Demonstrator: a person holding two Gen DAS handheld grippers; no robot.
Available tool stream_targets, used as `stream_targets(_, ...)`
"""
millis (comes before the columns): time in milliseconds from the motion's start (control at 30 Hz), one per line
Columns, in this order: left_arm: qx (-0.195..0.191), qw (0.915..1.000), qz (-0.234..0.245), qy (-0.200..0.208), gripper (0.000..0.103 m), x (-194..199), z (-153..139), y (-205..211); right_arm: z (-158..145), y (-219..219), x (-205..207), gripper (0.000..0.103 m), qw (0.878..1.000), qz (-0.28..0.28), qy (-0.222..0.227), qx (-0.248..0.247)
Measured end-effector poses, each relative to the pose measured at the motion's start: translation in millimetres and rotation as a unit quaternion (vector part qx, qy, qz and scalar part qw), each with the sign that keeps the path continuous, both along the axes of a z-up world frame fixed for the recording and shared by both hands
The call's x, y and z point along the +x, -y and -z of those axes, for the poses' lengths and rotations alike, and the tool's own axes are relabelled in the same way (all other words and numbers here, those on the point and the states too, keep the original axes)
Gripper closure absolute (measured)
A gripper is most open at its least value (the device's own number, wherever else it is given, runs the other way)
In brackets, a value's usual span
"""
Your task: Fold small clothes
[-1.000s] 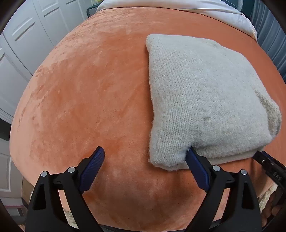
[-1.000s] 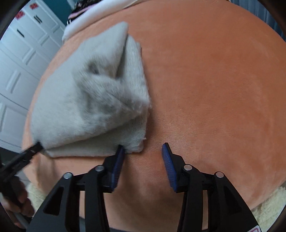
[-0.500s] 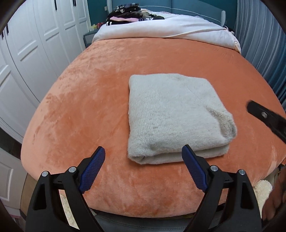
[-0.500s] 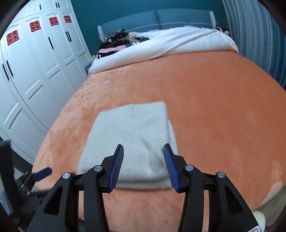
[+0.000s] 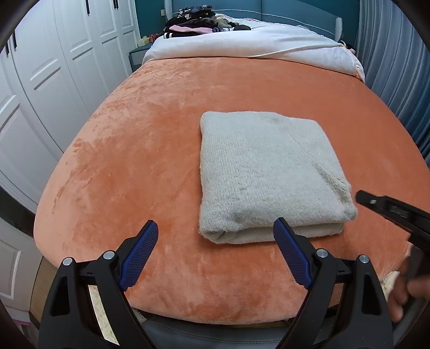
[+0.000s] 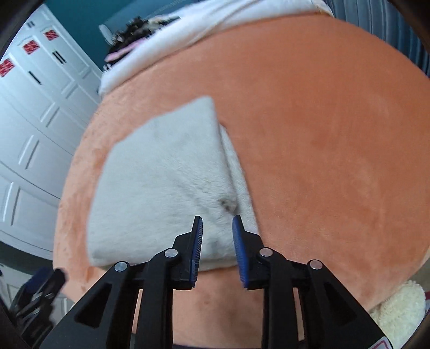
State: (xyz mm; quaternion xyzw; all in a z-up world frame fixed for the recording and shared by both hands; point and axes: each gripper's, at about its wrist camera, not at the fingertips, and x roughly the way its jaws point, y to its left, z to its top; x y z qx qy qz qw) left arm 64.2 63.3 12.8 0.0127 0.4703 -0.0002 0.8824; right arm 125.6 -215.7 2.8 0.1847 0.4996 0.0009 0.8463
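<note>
While blurred, sweater [image 6: 161, 188] (folded) lies.

The folded sweater [image 5: 266, 174] lies on the blanket [image 5: 134, 161], near its front edge. My left gripper [image 5: 215, 255] hangs before the sweater's near left corner, my right gripper [image 6: 216, 252] before its near right corner. Behind the sweater, across the blanket, lies the quilt [image 5: 242, 45] with a clothes pile [image 5: 193, 24] on it.

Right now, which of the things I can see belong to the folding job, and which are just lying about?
Part of the job:
- folded grey knit garment
- left gripper, open
- right gripper, closing on nothing

Just lying about:
- pile of dark clothes
- white duvet
- white wardrobe doors
</note>
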Motion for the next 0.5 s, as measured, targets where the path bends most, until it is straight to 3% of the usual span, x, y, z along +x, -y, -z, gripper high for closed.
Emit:
stream_targets(167,0.009,0.9999,-0.002,0.005,0.016,-5.8,3.8,4.9,-26.2,-13.6,-37.1,0.073,1.000,-0.004,0.019,-0.015)
stream_targets(300,0.019,0.9997,-0.009,0.008,0.011,-11.6,8.3,9.2,-32.9,-20.7,-61.1,0.048,0.998,0.005,0.032,-0.049)
stream_targets(433,0.026,0.9993,-0.015,0.021,0.010,-20.2,10.0,11.2,-36.4,-32.3,-80.0,0.041,0.994,0.002,0.037,-0.100)
stream_targets(500,0.022,0.9992,-0.016,0.027,0.009,-25.9,10.0,11.9,-35.6,-35.0,-87.1,0.038,0.994,0.005,0.039,-0.101)
